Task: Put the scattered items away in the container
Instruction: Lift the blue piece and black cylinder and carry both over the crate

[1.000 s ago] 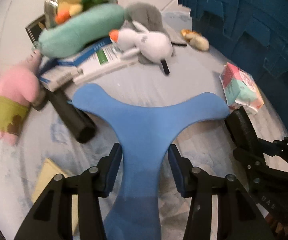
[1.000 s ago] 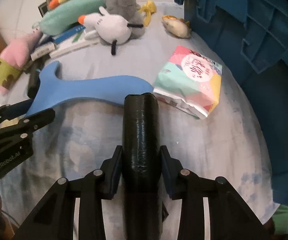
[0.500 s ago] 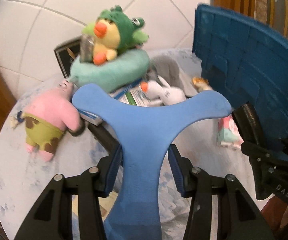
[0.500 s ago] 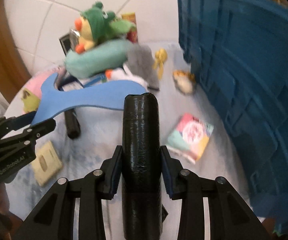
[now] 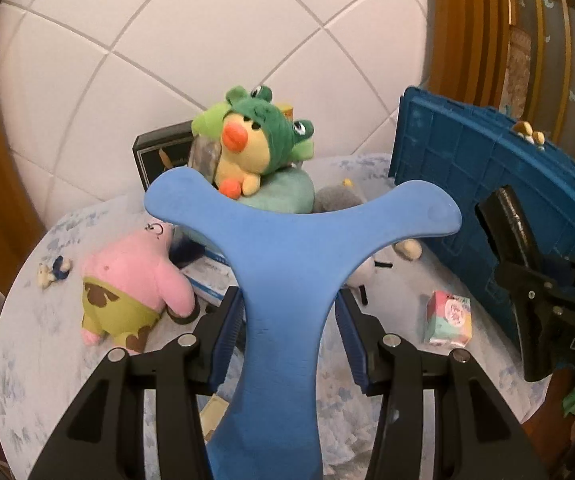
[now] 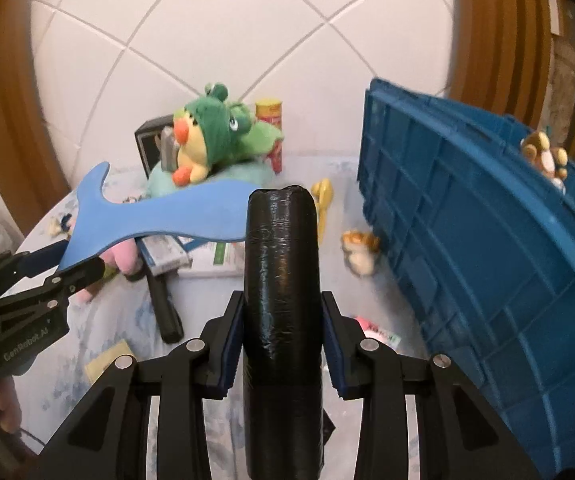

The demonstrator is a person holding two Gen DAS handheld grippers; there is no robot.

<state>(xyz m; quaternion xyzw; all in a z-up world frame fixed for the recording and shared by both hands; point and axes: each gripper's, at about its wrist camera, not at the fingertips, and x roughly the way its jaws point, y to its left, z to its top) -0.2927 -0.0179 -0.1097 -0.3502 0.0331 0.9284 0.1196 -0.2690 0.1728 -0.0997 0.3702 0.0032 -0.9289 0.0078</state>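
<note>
My left gripper (image 5: 289, 308) is shut on the stem of a flat blue three-armed foam toy (image 5: 287, 248) and holds it above the table. My right gripper (image 6: 281, 312) is shut on a black wrapped roll (image 6: 281, 264), which also hangs in the air. The blue crate (image 6: 467, 240) stands on the right of the table, its ribbed wall facing me. In the left wrist view the black roll (image 5: 507, 220) is in front of the crate (image 5: 447, 168). The right wrist view shows the left gripper (image 6: 75, 272) and blue toy (image 6: 159, 216) at the left.
On the cloth-covered round table (image 5: 47, 340) lie a pink starfish plush (image 5: 127, 280), a green-hooded duck plush (image 5: 255, 144) on a teal cushion, boxes, a tissue pack (image 5: 449, 318), a black tube (image 6: 163, 308) and a small toy (image 6: 361, 250). A plush (image 6: 543, 156) sits in the crate.
Both grippers have risen with their loads still held. The table and its items now sit lower and farther off, and the crate's top rim and the tiled wall have come into view.
</note>
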